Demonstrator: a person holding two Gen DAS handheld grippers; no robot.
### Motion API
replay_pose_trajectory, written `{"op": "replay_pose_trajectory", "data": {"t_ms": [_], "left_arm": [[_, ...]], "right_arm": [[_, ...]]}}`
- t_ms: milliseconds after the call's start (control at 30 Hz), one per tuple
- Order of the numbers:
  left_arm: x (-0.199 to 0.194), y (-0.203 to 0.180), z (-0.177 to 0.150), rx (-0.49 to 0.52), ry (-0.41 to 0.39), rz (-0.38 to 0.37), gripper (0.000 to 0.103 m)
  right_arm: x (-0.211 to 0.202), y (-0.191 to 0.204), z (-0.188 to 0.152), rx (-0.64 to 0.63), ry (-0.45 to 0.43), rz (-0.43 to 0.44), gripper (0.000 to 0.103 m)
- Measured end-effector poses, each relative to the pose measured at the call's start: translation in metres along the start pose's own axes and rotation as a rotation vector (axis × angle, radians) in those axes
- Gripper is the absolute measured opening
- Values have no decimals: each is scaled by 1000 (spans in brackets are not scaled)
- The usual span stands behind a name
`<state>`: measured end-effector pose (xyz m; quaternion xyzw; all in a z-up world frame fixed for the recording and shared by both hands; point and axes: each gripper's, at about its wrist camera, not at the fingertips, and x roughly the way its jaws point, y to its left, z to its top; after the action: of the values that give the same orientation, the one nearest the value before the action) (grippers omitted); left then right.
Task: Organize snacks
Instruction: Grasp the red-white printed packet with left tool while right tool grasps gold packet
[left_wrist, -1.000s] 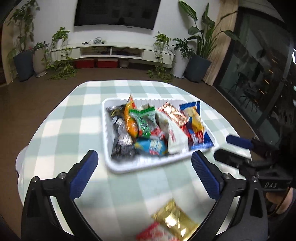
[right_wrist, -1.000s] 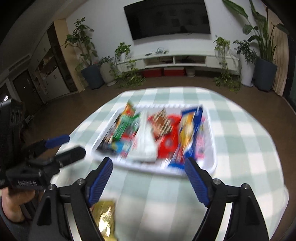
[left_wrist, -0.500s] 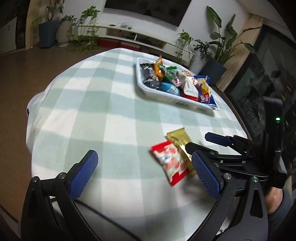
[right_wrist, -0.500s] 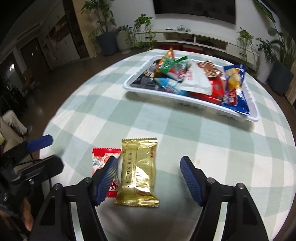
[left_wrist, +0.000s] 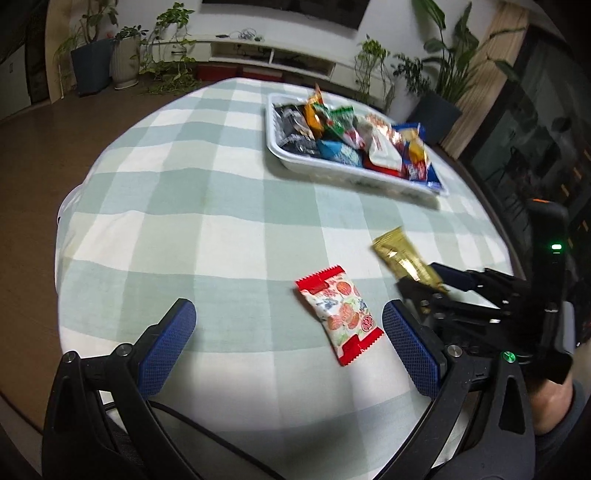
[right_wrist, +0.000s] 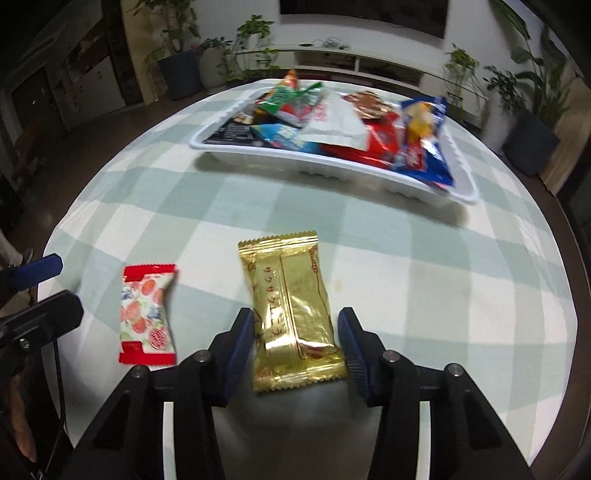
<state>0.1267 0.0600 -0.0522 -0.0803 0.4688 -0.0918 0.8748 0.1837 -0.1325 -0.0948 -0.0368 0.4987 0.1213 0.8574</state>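
A gold snack packet (right_wrist: 291, 314) lies flat on the checked tablecloth between the blue pads of my right gripper (right_wrist: 295, 347). Its jaws are closing on the packet's near end, and small gaps still show beside the pads. From the left wrist view, the right gripper (left_wrist: 421, 278) straddles the gold packet (left_wrist: 399, 254). A red and white strawberry packet (left_wrist: 340, 317) lies between the wide-open fingers of my left gripper (left_wrist: 288, 347), nearer the right pad. The same red packet (right_wrist: 147, 314) lies left of the gold one, with the left gripper (right_wrist: 48, 288) beside it.
A white tray (right_wrist: 295, 162) piled with several snack packets stands further back on the round table; it shows as the tray (left_wrist: 295, 166) in the left wrist view. The table edge (left_wrist: 62, 258) curves close on the left. Potted plants and a low TV shelf stand behind.
Both grippers have dropped back from the tray to the near side of the table. The right jaws have narrowed around the gold packet. The red packet now lies between the left fingers.
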Motion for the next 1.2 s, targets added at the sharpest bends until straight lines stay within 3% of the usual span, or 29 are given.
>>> {"op": "replay_pose_trajectory", "data": {"t_ms": [333,500,533,700,967,1200], "left_arm": [[49,-41,2,97,95,135,102],[60,-44,3,116,86,168,100],[60,-43,4,119,84,169,97],[52,-35,3,137,71,178,62],[51,-38,2,189,72,187,58],[50,-42,-1,249,91,138,40]], "right_arm": [[-20,-18,-31,84,-7,-11,49],[-22,-15,-37,84,-18,7,56],[-23,-15,-38,84,-21,8,56],[-26,-17,-42,96,-31,26,57],[-28,-20,-43,115,-45,45,62],[-25,-29,-40,123,-45,40,63]]}}
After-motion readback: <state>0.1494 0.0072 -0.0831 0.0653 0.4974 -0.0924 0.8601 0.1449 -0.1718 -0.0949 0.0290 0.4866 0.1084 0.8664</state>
